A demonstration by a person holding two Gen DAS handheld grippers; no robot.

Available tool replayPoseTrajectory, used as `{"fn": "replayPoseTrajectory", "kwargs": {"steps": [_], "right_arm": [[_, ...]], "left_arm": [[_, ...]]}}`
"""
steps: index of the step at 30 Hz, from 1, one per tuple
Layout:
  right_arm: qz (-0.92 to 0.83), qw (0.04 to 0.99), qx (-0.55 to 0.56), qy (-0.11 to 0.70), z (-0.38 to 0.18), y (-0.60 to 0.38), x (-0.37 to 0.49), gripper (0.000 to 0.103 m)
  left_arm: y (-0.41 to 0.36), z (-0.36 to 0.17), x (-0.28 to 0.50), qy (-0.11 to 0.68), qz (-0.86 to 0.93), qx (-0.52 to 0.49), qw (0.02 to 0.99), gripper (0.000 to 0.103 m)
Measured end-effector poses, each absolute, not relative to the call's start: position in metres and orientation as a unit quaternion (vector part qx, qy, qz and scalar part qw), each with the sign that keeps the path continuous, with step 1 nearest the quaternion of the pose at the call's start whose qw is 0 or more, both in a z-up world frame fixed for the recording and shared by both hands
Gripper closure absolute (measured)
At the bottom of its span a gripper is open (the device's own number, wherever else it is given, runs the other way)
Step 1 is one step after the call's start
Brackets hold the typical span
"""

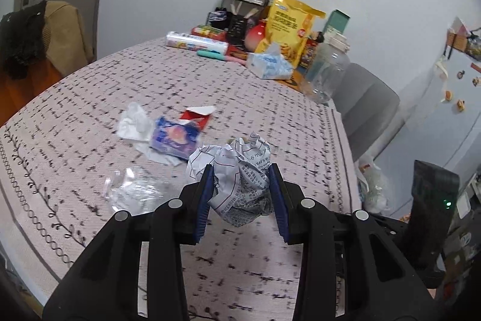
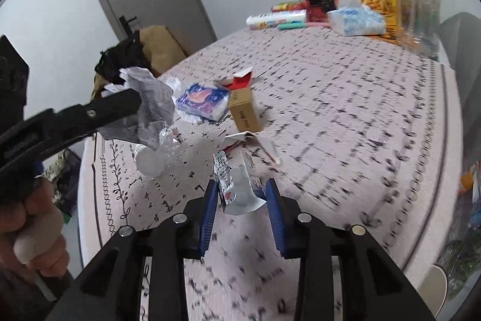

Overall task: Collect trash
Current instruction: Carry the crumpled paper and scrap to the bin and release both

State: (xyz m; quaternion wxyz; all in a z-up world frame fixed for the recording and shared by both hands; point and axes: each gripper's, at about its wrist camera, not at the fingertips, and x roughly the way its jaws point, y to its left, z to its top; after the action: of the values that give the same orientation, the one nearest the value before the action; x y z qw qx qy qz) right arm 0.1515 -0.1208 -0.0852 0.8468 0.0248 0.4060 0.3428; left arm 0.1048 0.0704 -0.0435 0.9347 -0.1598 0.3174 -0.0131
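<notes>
The round desk (image 1: 270, 110) under its pale pink cloth with black dashes is carrying everything, and you are working near its front edge. Along the far side a yellow snack bag (image 1: 288, 26), a clear plastic jar (image 1: 327, 68), a blue-and-white soft tissue pack (image 1: 269, 63) and a white printed roll (image 1: 197, 42) are standing or lying close together, well apart from the trash.

Your left gripper (image 1: 240, 188) is grasping a crumpled ball of white printed paper (image 1: 240, 170): the blue-padded jaws are pressing on it from both sides, and in the right wrist view it is hanging clear above the desk edge. Your left hand (image 2: 33, 233) is gripping the handle at the lower left of that view.

Your right gripper (image 2: 242, 200) is clenching on a flattened silver-and-white foil wrapper (image 2: 237, 188), which is standing up between the jaws with its top sticking out ahead of them.

The rest of the trash is lying mid-desk: a blue and purple pocket tissue packet (image 2: 203, 101) is resting on a crumpled white tissue (image 1: 133, 122), a tan cardboard carton with a red inside (image 2: 243, 107) is lying just beside it, a torn white and red card scrap (image 2: 249, 139) is near the carton, and a piece of clear crinkled plastic (image 1: 132, 191) is lying near the front edge.
</notes>
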Motion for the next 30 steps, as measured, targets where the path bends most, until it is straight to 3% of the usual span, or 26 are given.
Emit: {"fn": "replayPoseTrajectory", "kwargs": {"steps": [17, 30], "right_arm": [[0.236, 0.896, 0.075, 0.369, -0.060, -0.258, 0.143, 0.070], [0.137, 0.908, 0.114, 0.379, -0.080, -0.365, 0.137, 0.070]], "left_arm": [[-0.040, -0.041, 0.137, 0.333, -0.113, -0.125, 0.928, 0.066], [-0.135, -0.053, 0.165, 0.358, -0.194, -0.086, 0.909, 0.066]]}}
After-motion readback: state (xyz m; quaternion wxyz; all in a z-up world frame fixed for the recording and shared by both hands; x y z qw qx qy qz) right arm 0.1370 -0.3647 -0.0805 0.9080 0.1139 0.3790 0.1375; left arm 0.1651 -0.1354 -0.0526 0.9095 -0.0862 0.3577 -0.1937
